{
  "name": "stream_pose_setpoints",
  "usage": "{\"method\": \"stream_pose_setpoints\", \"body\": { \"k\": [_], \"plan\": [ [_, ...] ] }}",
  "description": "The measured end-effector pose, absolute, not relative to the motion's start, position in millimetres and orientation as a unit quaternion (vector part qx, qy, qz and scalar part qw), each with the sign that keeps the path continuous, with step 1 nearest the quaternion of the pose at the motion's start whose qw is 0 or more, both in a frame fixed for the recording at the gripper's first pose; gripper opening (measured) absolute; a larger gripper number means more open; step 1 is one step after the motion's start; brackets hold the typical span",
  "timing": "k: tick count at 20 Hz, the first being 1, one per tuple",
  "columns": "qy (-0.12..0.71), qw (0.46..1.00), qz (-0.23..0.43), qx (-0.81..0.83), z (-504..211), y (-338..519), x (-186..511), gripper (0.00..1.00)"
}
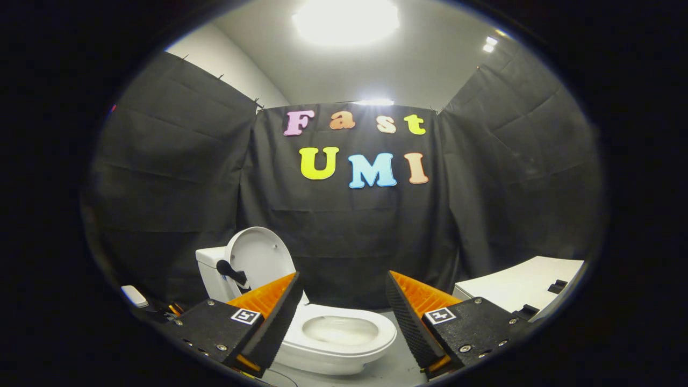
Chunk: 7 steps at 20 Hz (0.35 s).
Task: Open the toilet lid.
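Observation:
A white toilet [344, 341] stands on the floor just ahead of my fingers. Its lid [262, 255] is raised upright and leans back against the white tank [210, 269]. The seat ring is down and the bowl [339, 329] lies exposed between my fingertips. My gripper [342, 301] is open, held above the near rim of the bowl, with nothing between the fingers. The left finger [274, 317] covers part of the lid's lower edge and the bowl's left side.
A white table or counter [524, 285] with small dark parts on it sits to the right of the toilet. A small white object [134, 295] lies low at the left. Black cloth walls close in the booth behind the toilet.

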<state>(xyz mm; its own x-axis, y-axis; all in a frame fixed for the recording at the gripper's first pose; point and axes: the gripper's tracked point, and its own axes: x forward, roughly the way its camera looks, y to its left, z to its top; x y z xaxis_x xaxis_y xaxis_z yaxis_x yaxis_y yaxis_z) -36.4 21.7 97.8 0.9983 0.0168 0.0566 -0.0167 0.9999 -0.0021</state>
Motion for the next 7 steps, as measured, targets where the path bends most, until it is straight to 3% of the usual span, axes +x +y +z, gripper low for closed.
{"method": "stream_pose_setpoints", "body": {
  "k": [7],
  "plan": [
    [-0.021, 1.0, -0.01, 0.005, 96.1, 11.3, -36.1, 0.95]
  ]
}}
